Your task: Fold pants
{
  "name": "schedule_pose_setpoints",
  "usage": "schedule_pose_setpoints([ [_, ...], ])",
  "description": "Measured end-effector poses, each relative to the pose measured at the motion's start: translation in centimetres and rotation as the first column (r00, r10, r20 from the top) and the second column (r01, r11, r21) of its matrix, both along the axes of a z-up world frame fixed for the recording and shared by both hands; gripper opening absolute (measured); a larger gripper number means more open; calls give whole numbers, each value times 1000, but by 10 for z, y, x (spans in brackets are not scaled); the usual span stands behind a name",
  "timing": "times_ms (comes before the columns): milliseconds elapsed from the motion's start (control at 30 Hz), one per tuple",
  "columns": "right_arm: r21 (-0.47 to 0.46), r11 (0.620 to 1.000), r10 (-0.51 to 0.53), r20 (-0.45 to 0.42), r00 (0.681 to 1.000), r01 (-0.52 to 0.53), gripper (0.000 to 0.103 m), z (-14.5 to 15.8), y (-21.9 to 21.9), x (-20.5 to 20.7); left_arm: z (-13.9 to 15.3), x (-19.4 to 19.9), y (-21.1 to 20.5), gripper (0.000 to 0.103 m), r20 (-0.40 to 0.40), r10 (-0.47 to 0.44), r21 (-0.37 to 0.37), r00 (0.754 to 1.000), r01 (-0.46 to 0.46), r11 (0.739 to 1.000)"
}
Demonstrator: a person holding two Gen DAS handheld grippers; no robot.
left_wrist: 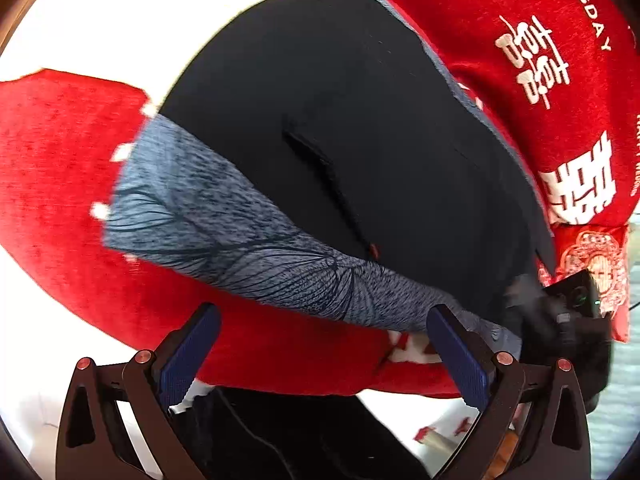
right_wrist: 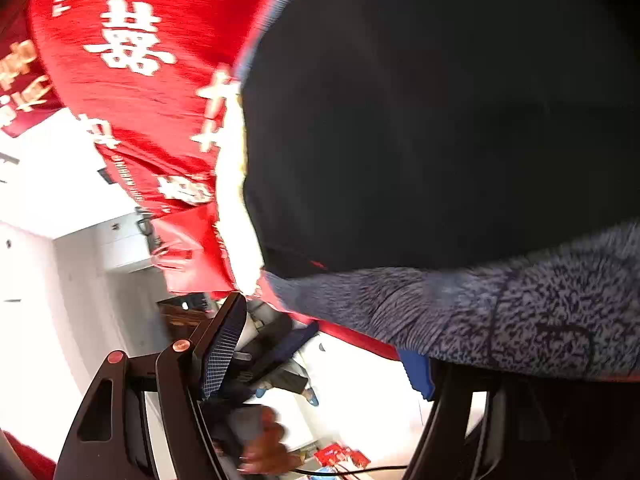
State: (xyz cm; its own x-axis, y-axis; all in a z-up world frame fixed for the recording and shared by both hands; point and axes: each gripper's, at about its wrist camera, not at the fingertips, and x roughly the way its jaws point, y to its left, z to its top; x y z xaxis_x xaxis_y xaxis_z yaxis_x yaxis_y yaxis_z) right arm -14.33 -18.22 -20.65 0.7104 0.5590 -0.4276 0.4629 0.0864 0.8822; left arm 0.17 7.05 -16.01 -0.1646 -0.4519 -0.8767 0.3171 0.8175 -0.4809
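The black pants [left_wrist: 352, 128] lie spread on a red blanket [left_wrist: 60, 184] printed with white double-happiness characters, and their grey-blue heathered waistband [left_wrist: 224, 236] runs along the blanket's near edge. I see a welt pocket slit [left_wrist: 320, 176] on the dark cloth just above the band. My left gripper [left_wrist: 324, 354] hangs over that near edge with its blue-padded fingers [left_wrist: 188, 356] spread wide, nothing between them, short of the waistband. My right gripper [right_wrist: 320, 356] sits at the waistband's right end, also gaping; its right finger is partly tucked under the band, though I cannot tell whether it touches. In the left view the right gripper [left_wrist: 568, 320] shows as a dark blur at the pants' right corner.
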Motion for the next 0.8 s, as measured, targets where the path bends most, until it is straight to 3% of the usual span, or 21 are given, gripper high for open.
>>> schedule_pose_setpoints([
  [200, -30, 998, 63, 82, 995, -61, 76, 30, -8, -3, -1, 14, -10, 100, -42, 129, -82, 991, -132, 988],
  [233, -36, 997, 71, 74, 995, -69, 76, 29, -9, -12, 0, 17, -11, 93, -38, 149, -89, 988, -151, 984],
  [267, -53, 996, 81, 51, 995, -78, 76, 27, -10, -21, 2, 19, -12, 77, -37, 155, -96, 987, -158, 983],
  [300, -68, 994, 86, 20, 996, -85, 76, 23, -12, -32, 3, 21, -14, 71, -42, 149, -103, 988, -152, 983],
  [367, -77, 995, 65, -54, 996, -69, 76, 9, -17, -59, 6, 24, -18, 71, -24, 135, -99, 991, -136, 986],
  [433, -60, 998, -13, -119, 993, 6, 76, -6, -30, -97, 7, 25, -25, 59, -8, 93, -83, 996, -94, 992],
  [500, -50, 995, -95, -144, 985, 89, 76, -15, -42, -126, 11, 27, -27, 58, -1, 61, -84, 998, -61, 995],
  [600, -35, 979, -202, -137, 970, 199, 76, -24, -58, -155, 19, 27, -32, 47, 17, 9, -80, 1000, -8, 997],
  [800, 32, 954, -295, -64, 953, 298, 74, -36, -65, -167, 16, 26, -43, 47, 21, -75, -24, 997, 76, 997],
])
